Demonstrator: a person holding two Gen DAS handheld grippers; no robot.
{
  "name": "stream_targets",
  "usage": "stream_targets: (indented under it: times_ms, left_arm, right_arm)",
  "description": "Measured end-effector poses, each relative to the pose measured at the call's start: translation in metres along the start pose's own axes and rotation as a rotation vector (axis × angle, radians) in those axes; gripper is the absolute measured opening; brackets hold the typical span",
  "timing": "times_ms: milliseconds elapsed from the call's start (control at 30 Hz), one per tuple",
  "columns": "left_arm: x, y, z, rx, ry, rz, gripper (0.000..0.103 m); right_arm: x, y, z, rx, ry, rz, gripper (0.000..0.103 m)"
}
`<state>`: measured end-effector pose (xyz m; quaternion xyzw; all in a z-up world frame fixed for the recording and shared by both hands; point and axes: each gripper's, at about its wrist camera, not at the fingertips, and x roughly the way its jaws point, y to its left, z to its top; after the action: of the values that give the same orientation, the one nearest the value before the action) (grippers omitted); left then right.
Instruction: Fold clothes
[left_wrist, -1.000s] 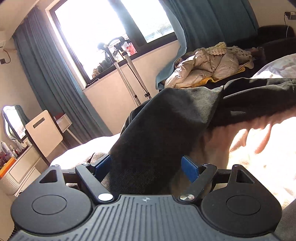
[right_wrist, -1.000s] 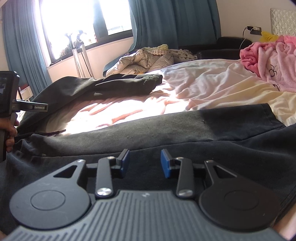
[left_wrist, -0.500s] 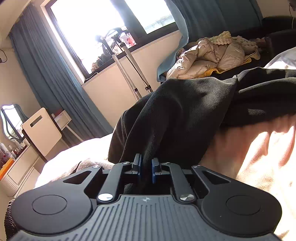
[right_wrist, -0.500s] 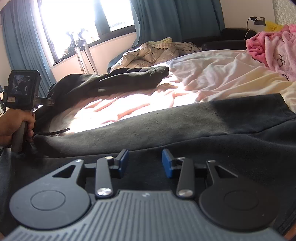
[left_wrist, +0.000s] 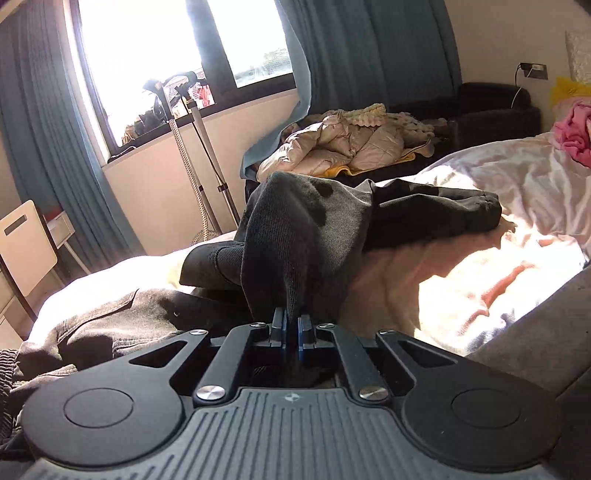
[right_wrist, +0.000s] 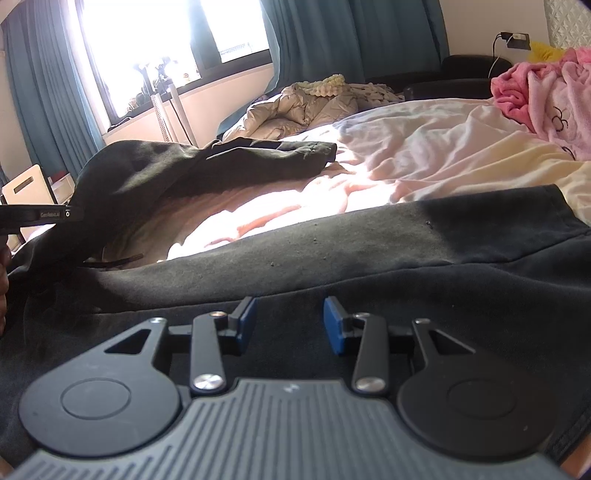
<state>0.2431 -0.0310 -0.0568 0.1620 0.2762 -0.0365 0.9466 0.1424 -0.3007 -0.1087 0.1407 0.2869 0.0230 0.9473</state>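
Your left gripper pinches the dark garment at frame centre; carry it across smoothly while your right gripper, fingers spread, hovers over the cloth.

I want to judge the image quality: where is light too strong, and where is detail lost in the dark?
Left wrist view: the window is blown out white, and the sunlit sheet glares; the dark garment, pinched by the left gripper, keeps some weave. Right wrist view: the same window and sheet patch overexpose, while the garment near the right gripper goes nearly black. Both views curve at the edges.

Left gripper now clamping (lifted) garment
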Motion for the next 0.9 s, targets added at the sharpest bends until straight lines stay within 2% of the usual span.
stream_targets:
  times_ms: [100,233,300,367,400,433,467,567,633,733,867,900]
  left_arm:
    - [0.0,-0.011,-0.024,0.009,0.021,-0.008,0.005]
    - [0.003,-0.014,-0.028,-0.024,0.004,0.023,0.007]
    - [0.001,-0.015,-0.022,-0.04,0.011,0.031,0.014]
    - [-0.007,-0.02,-0.012,-0.031,-0.001,0.004,0.034]
    - [-0.012,-0.022,-0.008,-0.024,-0.014,-0.011,0.04]
    - [-0.018,-0.026,-0.004,-0.017,-0.036,-0.016,0.052]
    - [-0.022,-0.029,0.001,-0.009,-0.061,-0.019,0.057]
    - [-0.02,-0.044,0.026,0.029,-0.116,-0.047,0.059]
    - [0.002,-0.056,0.049,0.059,-0.111,-0.033,0.06]
    - [0.05,-0.072,0.077,0.085,-0.087,0.027,0.06]
    - [0.116,-0.095,0.09,0.178,-0.025,0.077,0.06]
    - [0.133,-0.095,0.091,0.171,0.003,0.094,0.06]
  right_arm:
    - [-0.001,0.0,-0.001,0.004,0.003,0.004,0.042]
    - [-0.001,-0.001,-0.001,0.009,0.005,0.006,0.042]
    - [-0.001,-0.002,0.0,0.016,0.004,0.006,0.042]
    - [-0.001,-0.003,0.0,0.022,0.006,0.005,0.043]
    - [0.0,-0.003,0.001,0.025,0.007,0.004,0.043]
    - [0.0,-0.004,0.0,0.029,0.01,0.005,0.044]
    - [0.0,-0.005,-0.001,0.037,0.014,0.006,0.045]
    - [-0.002,-0.009,-0.005,0.091,0.042,0.011,0.045]
    - [-0.005,-0.013,-0.006,0.128,0.046,0.024,0.045]
    - [-0.006,-0.018,-0.003,0.166,0.042,0.026,0.046]
    - [0.0,-0.019,0.002,0.162,0.031,0.021,0.05]
    - [0.002,-0.019,0.002,0.157,0.032,0.021,0.05]
